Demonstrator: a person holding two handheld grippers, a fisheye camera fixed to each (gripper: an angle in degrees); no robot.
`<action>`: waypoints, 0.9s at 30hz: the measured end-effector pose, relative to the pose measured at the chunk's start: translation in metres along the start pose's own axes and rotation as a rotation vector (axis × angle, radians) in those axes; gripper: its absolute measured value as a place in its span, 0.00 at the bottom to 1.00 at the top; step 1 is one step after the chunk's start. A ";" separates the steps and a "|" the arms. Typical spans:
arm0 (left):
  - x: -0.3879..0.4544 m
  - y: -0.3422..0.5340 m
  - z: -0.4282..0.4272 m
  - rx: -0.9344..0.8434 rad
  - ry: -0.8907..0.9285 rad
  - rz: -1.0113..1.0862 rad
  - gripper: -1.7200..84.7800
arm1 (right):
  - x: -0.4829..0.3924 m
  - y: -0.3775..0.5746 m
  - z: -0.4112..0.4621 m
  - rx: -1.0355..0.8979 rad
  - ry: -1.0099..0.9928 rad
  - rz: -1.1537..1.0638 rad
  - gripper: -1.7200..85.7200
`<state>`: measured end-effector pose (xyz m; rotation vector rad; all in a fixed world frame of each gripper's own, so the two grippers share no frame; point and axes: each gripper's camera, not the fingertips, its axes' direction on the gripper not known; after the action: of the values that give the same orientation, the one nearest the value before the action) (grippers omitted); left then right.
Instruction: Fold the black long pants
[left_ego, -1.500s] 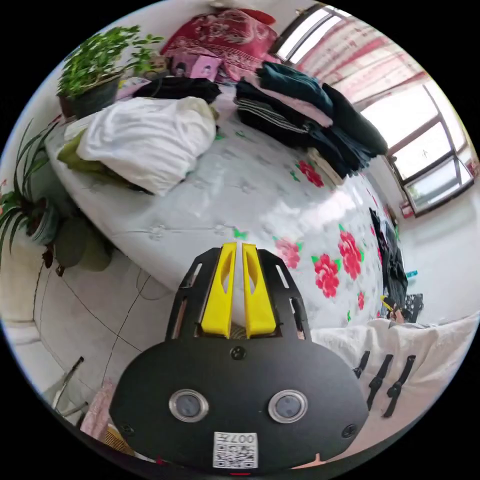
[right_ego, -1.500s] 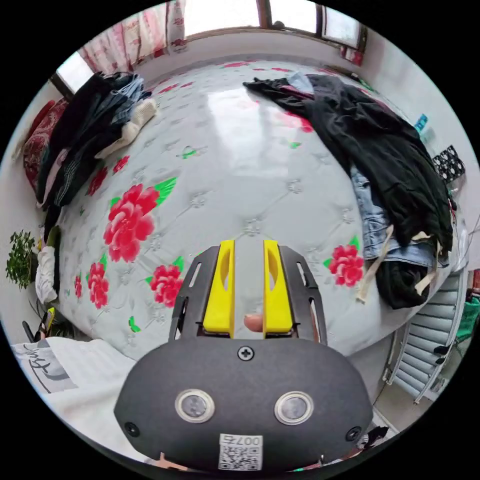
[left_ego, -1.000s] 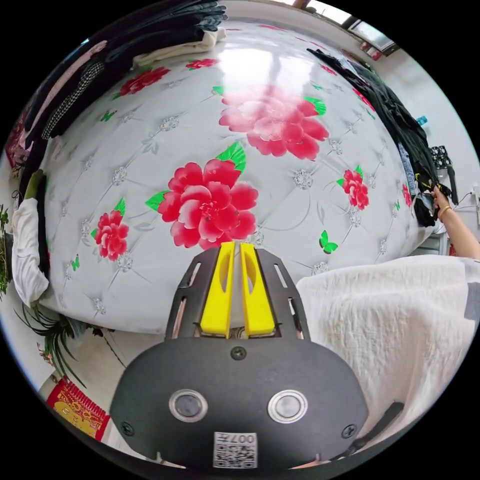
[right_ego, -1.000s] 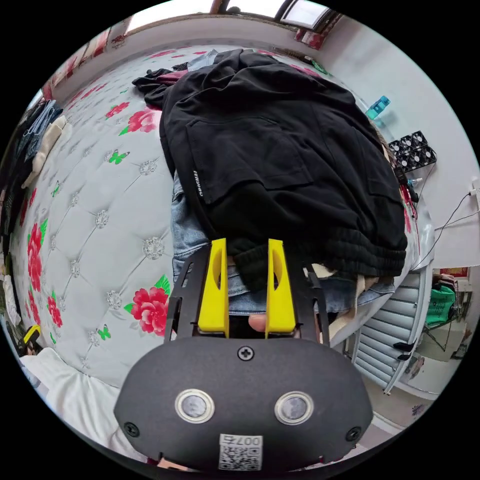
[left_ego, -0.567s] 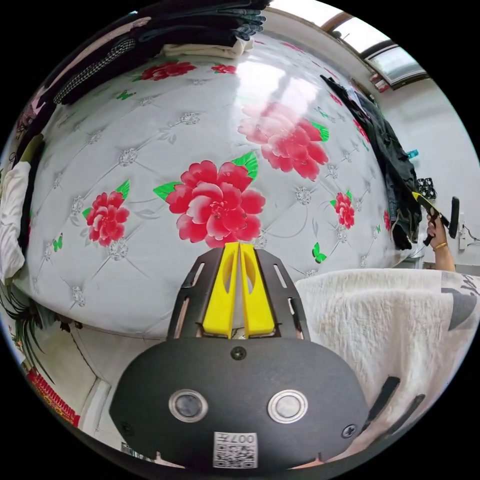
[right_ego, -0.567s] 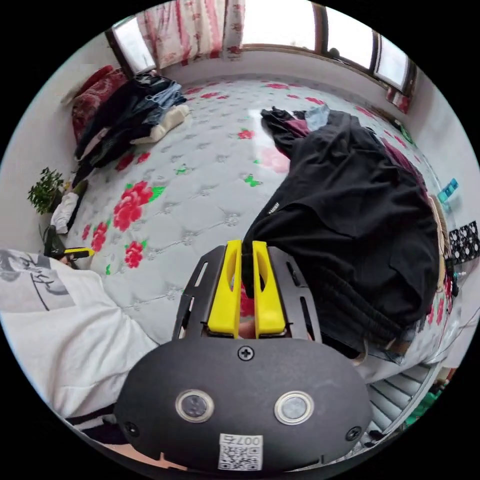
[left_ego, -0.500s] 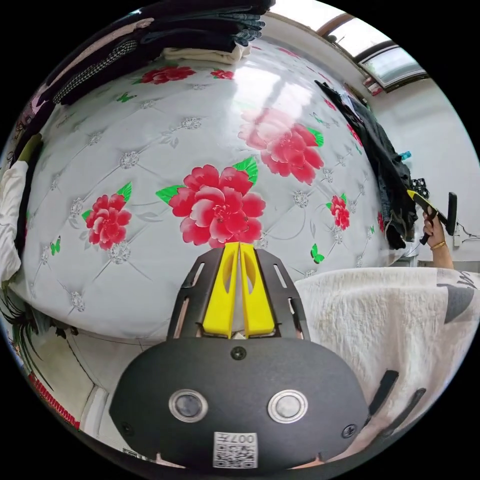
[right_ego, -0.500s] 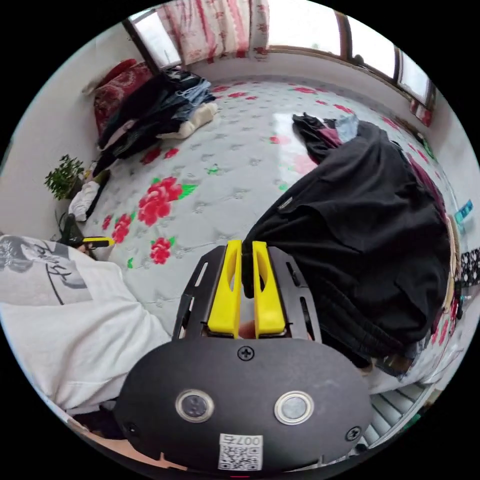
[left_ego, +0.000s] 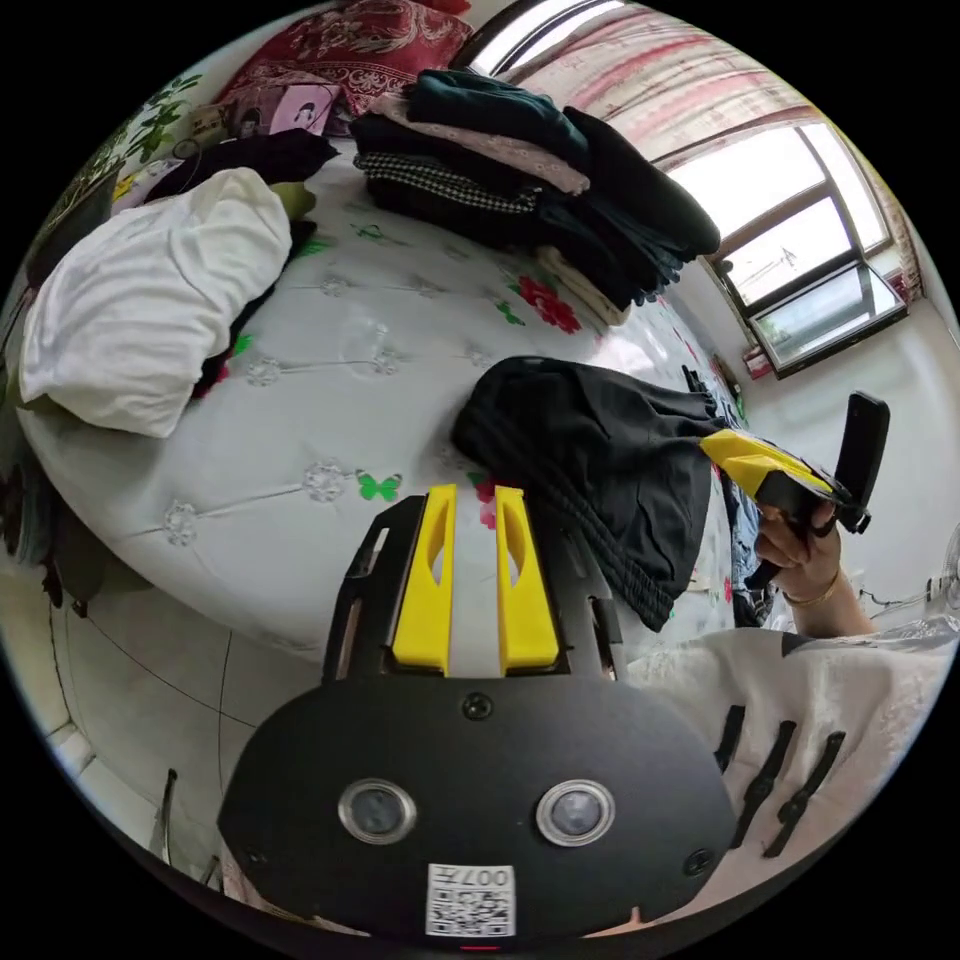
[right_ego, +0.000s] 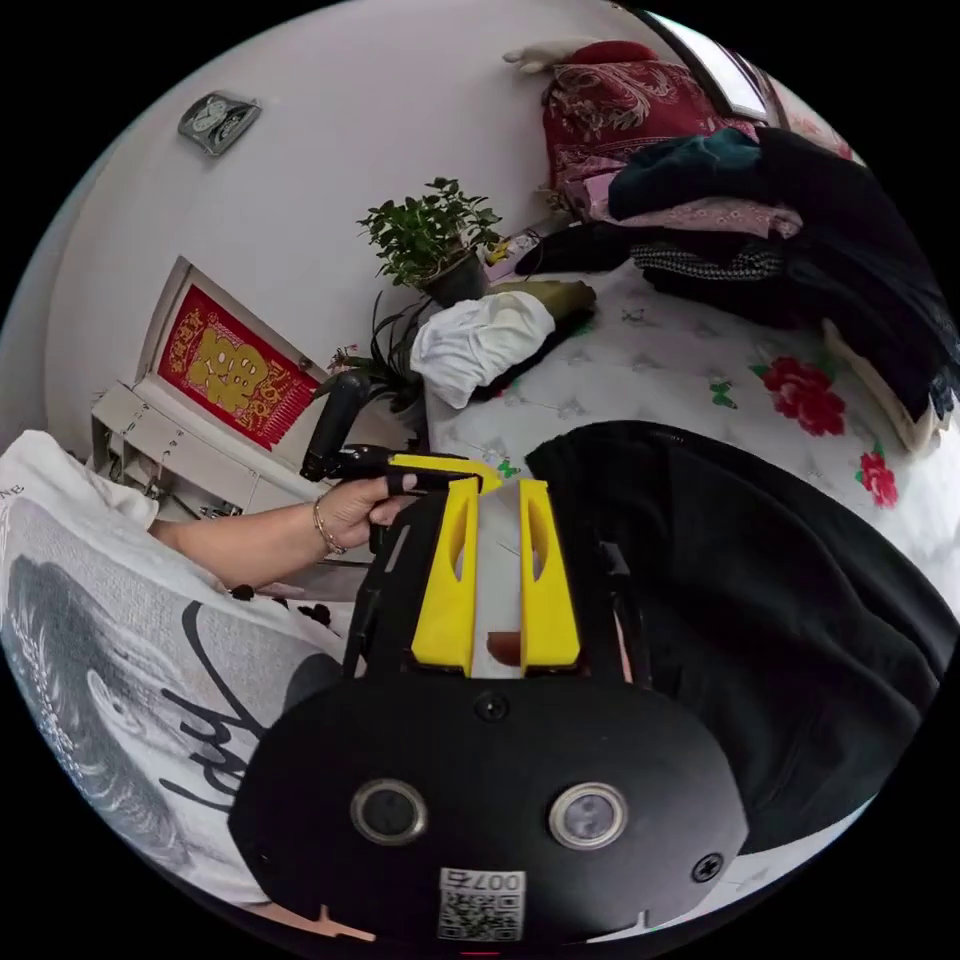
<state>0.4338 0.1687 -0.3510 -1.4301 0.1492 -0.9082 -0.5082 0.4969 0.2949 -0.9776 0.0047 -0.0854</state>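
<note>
The black long pants (left_ego: 590, 460) lie in a loose heap on the flowered mattress (left_ego: 300, 400), near its edge. My left gripper (left_ego: 475, 492) hovers open just short of them, with bare mattress between its yellow jaws. In the same view the right gripper (left_ego: 715, 447), held in a hand (left_ego: 800, 550), points at the far side of the heap. In the right gripper view the pants (right_ego: 750, 590) spread to the right of my right gripper (right_ego: 498, 485), which is open with nothing between its jaws. The left gripper (right_ego: 450, 465) sits just beyond it in the person's other hand.
A stack of folded dark clothes (left_ego: 560, 190) stands at the back of the bed. A white bundle (left_ego: 140, 290) lies to the left, a red pillow (left_ego: 370, 50) behind it. A potted plant (right_ego: 430, 235) stands by the wall. The tiled floor (left_ego: 130, 690) is lower left.
The right gripper brought the black pants over from the pile at the bed's far side, then its jaws parted and let go. The left gripper's jaws have opened. Both views have swung round.
</note>
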 end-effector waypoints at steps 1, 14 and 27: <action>-0.018 -0.003 -0.010 0.005 -0.012 -0.001 0.09 | -0.001 -0.001 0.000 0.004 0.018 -0.001 0.07; 0.053 -0.033 0.106 -0.333 0.051 0.396 0.15 | 0.120 0.216 -0.117 0.140 0.713 0.997 0.12; 0.000 -0.119 0.061 -0.226 -0.490 0.628 0.06 | 0.037 0.084 -0.035 -0.040 0.294 0.479 0.04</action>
<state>0.4165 0.2309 -0.2336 -1.6354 0.3156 -0.0192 -0.4666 0.5124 0.2070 -0.9734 0.5096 0.2127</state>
